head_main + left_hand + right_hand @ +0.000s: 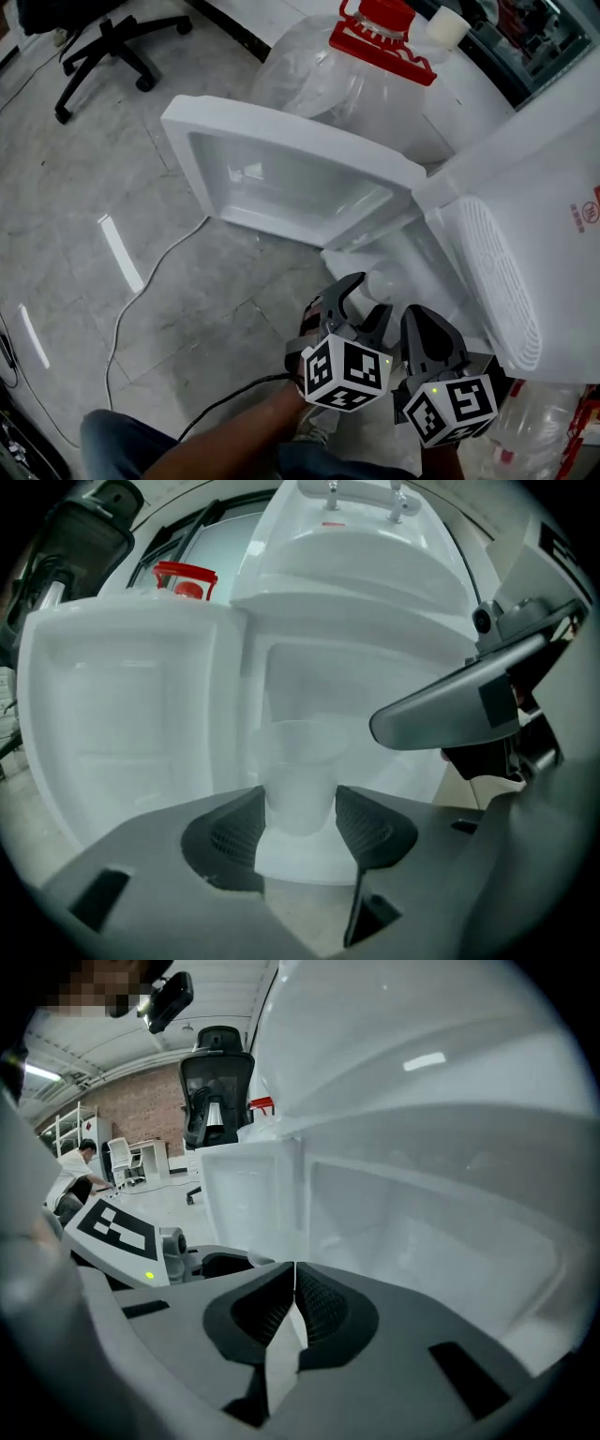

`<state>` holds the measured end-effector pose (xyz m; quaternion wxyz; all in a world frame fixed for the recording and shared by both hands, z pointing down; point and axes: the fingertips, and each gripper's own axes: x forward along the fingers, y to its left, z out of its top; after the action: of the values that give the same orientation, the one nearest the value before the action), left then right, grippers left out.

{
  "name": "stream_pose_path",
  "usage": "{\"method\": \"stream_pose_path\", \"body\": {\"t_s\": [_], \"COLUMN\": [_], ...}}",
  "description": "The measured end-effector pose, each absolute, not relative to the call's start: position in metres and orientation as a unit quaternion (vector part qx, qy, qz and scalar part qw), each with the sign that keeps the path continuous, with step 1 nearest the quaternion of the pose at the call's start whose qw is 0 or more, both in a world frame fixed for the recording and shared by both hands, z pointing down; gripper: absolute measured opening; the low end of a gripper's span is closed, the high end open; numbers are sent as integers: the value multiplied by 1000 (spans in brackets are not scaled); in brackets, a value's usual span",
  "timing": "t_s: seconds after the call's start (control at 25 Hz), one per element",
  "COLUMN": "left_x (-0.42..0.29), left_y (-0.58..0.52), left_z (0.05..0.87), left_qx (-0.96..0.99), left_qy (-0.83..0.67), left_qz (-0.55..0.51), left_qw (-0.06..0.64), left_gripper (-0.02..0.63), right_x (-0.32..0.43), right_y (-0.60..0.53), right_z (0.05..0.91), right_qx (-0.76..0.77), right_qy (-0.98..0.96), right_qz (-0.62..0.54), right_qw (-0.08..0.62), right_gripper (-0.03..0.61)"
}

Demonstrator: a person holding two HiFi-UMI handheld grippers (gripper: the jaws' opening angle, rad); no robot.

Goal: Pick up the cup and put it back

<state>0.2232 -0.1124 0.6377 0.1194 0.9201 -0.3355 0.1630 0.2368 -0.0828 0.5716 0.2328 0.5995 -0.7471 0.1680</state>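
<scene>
- Grey left gripper (300, 816) clamps the white cup (300, 780) low on its wall; right gripper (292, 1290) pinched closed, empty.
- Cup stands in the recess just right of the open door (122, 714).
- Suggested: squeeze lightly, lift straight, keep it upright.

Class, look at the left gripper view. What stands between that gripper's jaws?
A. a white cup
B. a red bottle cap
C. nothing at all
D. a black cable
A: the white cup stands between the two dark pads of the left gripper, which sit against its sides.
</scene>
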Motion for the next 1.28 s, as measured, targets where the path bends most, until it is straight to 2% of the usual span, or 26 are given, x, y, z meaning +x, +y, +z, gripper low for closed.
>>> {"method": "stream_pose_path", "body": {"t_s": [0.64, 1.12, 1.28], "left_x": [294, 319, 325], "left_y": [-140, -152, -149], "left_z": [734, 764, 769], "left_qx": [930, 932, 933], "left_qy": [-300, -284, -272], "left_qz": [189, 215, 223], "left_qw": [97, 69, 81], "left_gripper": [241, 241, 242], "right_x": [268, 276, 279], "right_y": [-105, -112, -109], "right_z": [605, 607, 607], "right_qx": [634, 636, 635], "right_qy": [-728, -721, -721], "right_qz": [148, 142, 142], "right_qw": [214, 236, 240], "right_gripper": [21, 21, 21]}}
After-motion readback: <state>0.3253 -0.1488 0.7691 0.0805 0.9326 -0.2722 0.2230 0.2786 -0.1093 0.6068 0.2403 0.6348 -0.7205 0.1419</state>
